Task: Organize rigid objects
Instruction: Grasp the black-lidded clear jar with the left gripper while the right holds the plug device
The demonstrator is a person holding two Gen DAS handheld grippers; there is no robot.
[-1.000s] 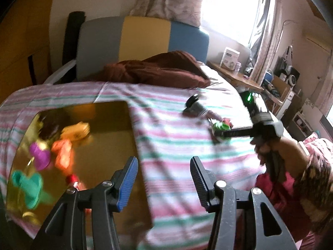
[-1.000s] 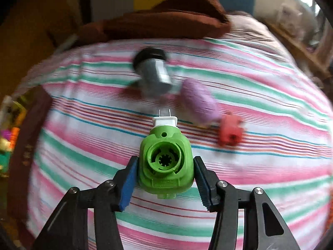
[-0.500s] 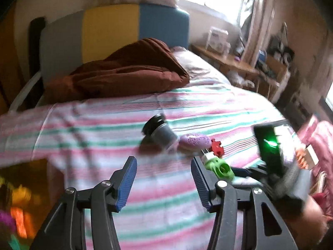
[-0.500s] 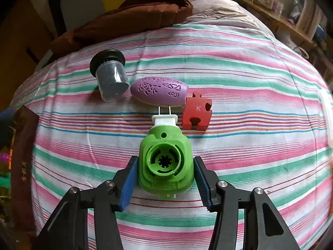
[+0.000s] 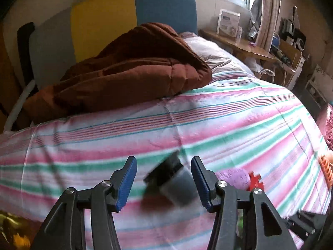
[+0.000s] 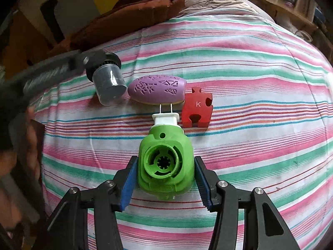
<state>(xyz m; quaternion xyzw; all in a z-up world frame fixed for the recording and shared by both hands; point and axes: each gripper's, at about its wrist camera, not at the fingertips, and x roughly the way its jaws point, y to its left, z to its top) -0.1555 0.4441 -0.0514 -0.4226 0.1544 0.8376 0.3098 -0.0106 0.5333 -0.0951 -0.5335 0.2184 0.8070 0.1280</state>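
1. We note a bed with a striped sheet (image 6: pixel 239 66).
2. On it lie a grey jar (image 6: pixel 109 84), purple oval (image 6: pixel 156 90), red puzzle piece (image 6: pixel 197 108).
3. A brown quilt (image 5: pixel 129 70) lies at its head.

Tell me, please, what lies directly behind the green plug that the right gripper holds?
Behind the green plug, its two metal prongs point at the purple oval case. The red puzzle piece lies beside it. The striped sheet under the plug is hidden.

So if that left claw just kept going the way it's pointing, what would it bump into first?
Most likely the small grey jar with the black cap, lying on the striped bedcover between the open left claw fingers. The picture is blurred, so depth is uncertain.
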